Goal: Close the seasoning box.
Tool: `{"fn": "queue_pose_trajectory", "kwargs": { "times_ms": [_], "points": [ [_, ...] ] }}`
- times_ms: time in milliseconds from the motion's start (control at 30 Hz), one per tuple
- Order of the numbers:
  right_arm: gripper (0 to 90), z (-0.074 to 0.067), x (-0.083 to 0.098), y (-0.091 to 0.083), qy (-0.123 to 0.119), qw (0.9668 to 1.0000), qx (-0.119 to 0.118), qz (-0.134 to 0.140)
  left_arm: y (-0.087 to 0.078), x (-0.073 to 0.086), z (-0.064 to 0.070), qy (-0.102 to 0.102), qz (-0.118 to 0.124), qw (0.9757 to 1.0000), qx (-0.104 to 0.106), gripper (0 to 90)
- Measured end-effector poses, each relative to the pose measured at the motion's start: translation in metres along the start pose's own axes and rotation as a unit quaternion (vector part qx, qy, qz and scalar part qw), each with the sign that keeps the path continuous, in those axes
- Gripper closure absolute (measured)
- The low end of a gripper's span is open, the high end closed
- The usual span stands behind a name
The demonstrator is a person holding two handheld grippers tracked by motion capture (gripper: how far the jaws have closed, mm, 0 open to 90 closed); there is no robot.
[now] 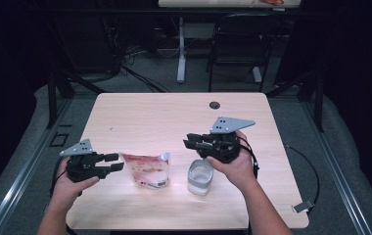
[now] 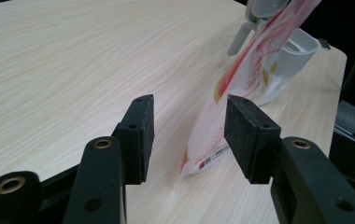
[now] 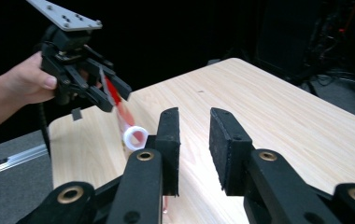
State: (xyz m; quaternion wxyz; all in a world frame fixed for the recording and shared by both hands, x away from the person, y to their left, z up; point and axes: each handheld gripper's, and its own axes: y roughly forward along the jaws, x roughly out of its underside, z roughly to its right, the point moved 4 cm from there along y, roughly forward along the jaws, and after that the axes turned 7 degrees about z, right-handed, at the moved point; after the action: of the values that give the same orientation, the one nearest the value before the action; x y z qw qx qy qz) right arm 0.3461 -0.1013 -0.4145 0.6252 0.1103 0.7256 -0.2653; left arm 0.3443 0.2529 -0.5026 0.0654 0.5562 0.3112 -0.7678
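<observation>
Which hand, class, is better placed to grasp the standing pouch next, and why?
The left. The left gripper sits right beside the red-and-white pouch, its open jaws either side of the pouch's edge. The right gripper hangs above the clear cup, farther from the pouch.

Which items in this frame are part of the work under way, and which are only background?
In use:
- red-and-white spouted pouch, standing on the table
- clear cup beside it
- left gripper, open at the pouch's edge
- right gripper, open above the cup

Background:
- chair
- second table's leg
</observation>
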Motion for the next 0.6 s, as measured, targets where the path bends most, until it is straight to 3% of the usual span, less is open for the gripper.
{"fn": "queue_pose_trajectory", "kwargs": {
  "times_ms": [367, 600],
  "points": [
    [78.7, 0.023, 0.003, -0.019, 0.020, 0.9978, 0.063, 0.000, -0.005, 0.001, -0.006, -0.003, 0.009, 0.9997, -0.021, 55.5],
    [84.5, 0.035, 0.011, -0.028, 0.031, 0.9957, 0.088, -0.002, -0.007, 0.001, -0.008, -0.007, 0.017, 0.9993, -0.033, 58.2]
  ]
}}
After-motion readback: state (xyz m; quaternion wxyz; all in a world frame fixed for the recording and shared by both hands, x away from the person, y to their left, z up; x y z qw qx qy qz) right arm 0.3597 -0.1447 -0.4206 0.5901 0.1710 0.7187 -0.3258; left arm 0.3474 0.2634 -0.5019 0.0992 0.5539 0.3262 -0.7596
